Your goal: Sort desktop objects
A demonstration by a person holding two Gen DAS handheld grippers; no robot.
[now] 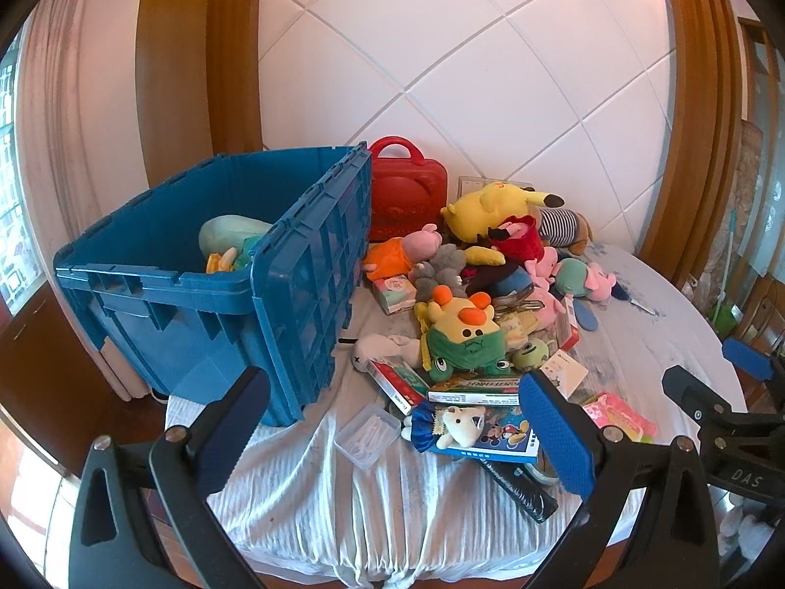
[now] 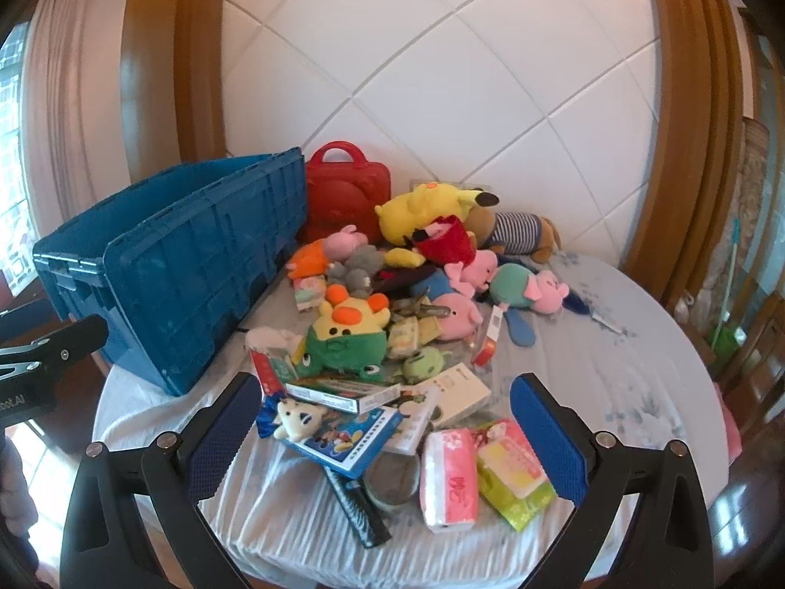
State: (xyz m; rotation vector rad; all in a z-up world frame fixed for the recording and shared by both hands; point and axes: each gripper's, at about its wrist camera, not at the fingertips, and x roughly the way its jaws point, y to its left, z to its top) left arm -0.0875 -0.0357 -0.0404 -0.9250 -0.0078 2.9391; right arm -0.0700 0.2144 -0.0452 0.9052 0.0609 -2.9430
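Note:
A pile of plush toys, boxes and packets covers the round table (image 1: 314, 515). A blue crate (image 1: 221, 275) stands at the left with plush toys inside; it also shows in the right wrist view (image 2: 186, 270). My left gripper (image 1: 392, 437) is open and empty, held above the table's near edge over a small clear plastic box (image 1: 367, 434) and a small white plush (image 1: 461, 424) on a blue cartoon box. My right gripper (image 2: 387, 437) is open and empty above the cartoon box (image 2: 353, 441) and a pink tissue packet (image 2: 449, 481).
A red toy case (image 1: 409, 196) leans on the wall behind the pile. A yellow Pikachu plush (image 1: 490, 206), a green-and-yellow plush (image 1: 461, 334) and pink pig plushes (image 2: 471, 270) lie in the heap. A black comb (image 2: 355, 505) lies near the front edge. Chairs stand at the right.

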